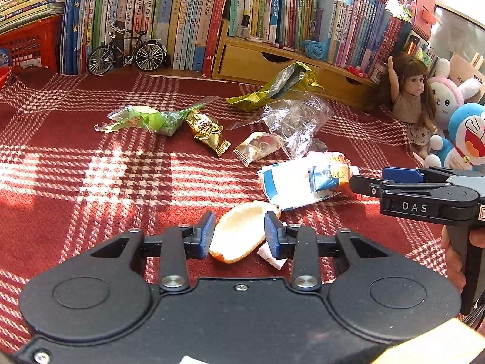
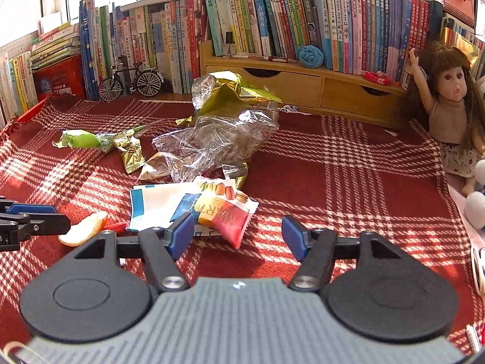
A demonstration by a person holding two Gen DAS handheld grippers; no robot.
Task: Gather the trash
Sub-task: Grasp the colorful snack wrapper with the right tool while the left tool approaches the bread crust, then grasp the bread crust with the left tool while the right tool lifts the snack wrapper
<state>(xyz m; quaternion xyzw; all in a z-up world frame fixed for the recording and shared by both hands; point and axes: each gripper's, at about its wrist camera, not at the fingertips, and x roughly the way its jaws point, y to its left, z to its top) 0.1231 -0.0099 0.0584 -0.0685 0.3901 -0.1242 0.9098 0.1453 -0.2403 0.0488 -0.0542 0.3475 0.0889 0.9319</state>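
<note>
A scatter of trash is seen on a red and white plaid cloth (image 1: 75, 182) spread before rows of upright books (image 1: 182, 15). The left gripper (image 1: 239, 236) is held low over the cloth, its blue pads apart, and a curved piece of orange peel (image 1: 239, 233) with a pale inner side lies between them; the left pad looks close to or against the peel's edge, the right pad just beside it, and a firm clamp cannot be made out. A small white scrap (image 1: 272, 257) lies by the right pad. The right gripper (image 2: 238, 236) is held with its jaws wide apart, and nothing is gripped (one corner of a red and orange macaron snack packet (image 2: 227, 215) reaches between the pads). That packet rests on a flat white and blue wrapper (image 2: 151, 206). Farther back lie a crumpled clear plastic bag (image 2: 218, 133), a gold foil bag (image 1: 272, 88), a small gold candy wrapper (image 1: 209, 132) and a green wrapper (image 1: 145, 119). A long-haired doll (image 2: 448, 103) sits at the right, by the cloth's edge.
</note>
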